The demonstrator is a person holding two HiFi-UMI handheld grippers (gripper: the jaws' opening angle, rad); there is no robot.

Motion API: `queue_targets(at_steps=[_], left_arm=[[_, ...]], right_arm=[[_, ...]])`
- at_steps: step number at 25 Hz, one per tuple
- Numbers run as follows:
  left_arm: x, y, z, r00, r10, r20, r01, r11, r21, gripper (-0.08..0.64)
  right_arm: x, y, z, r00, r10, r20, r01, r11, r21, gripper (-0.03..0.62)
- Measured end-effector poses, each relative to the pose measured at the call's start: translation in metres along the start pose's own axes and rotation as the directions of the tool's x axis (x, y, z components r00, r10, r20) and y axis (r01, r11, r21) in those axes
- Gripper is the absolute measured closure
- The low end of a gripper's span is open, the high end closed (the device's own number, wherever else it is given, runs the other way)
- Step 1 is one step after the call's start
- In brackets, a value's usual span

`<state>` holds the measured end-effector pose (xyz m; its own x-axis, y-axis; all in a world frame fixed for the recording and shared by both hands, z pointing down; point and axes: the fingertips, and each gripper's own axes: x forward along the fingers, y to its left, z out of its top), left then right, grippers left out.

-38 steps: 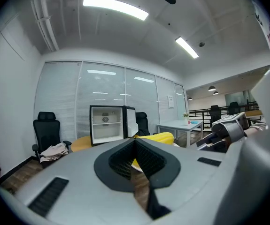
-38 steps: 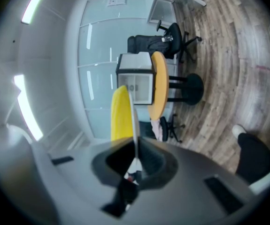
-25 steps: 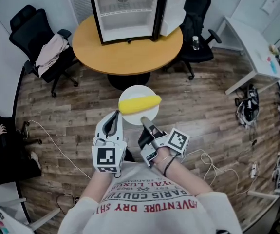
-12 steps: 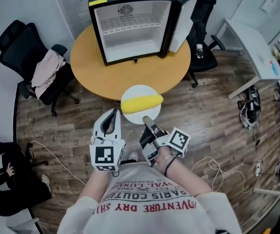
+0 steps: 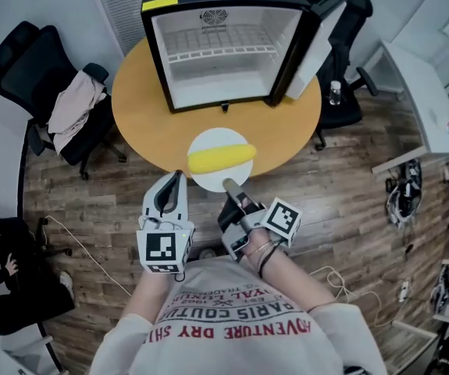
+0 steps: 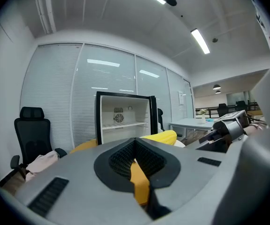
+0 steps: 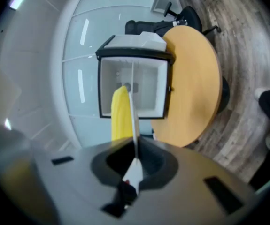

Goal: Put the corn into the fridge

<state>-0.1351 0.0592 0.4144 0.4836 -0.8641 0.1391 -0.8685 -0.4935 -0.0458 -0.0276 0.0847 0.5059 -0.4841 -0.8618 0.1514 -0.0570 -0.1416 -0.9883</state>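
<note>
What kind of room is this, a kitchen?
Probably an office or meeting room, not a kitchen: black office chairs, a round wooden table carrying a mini fridge, and a white desk to the side.

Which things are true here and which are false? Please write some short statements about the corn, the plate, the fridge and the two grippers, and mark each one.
1. The yellow corn cob lies on the round white plate. True.
2. The right gripper is shut on the plate's rim. True.
3. The small black fridge has its door closed. False: the door stands open and the white inside shows, with nothing on its shelf.
4. The left gripper holds the corn cob. False: its jaws are together on nothing, beside the plate.
5. The fridge stands on the wooden floor. False: it stands on the round wooden table.
</note>
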Motion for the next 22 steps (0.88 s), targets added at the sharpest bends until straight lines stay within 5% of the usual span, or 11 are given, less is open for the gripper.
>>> queue_targets(at_steps=[13,22], left_arm=[[0.138,-0.003,0.025,0.98,0.2,0.014,-0.2,0.979,-0.037,0.535],[0.194,0.006,0.029,0.972,0.234,-0.001,-0.234,0.971,-0.043,0.535]], right_arm=[[0.083,0.023,0.121,0.976,-0.001,-0.217,-0.007,0.999,-0.037,0.557],[0.125,0.033,0.169,0.97,-0.002,-0.243,-0.008,0.999,-0.043,0.557]])
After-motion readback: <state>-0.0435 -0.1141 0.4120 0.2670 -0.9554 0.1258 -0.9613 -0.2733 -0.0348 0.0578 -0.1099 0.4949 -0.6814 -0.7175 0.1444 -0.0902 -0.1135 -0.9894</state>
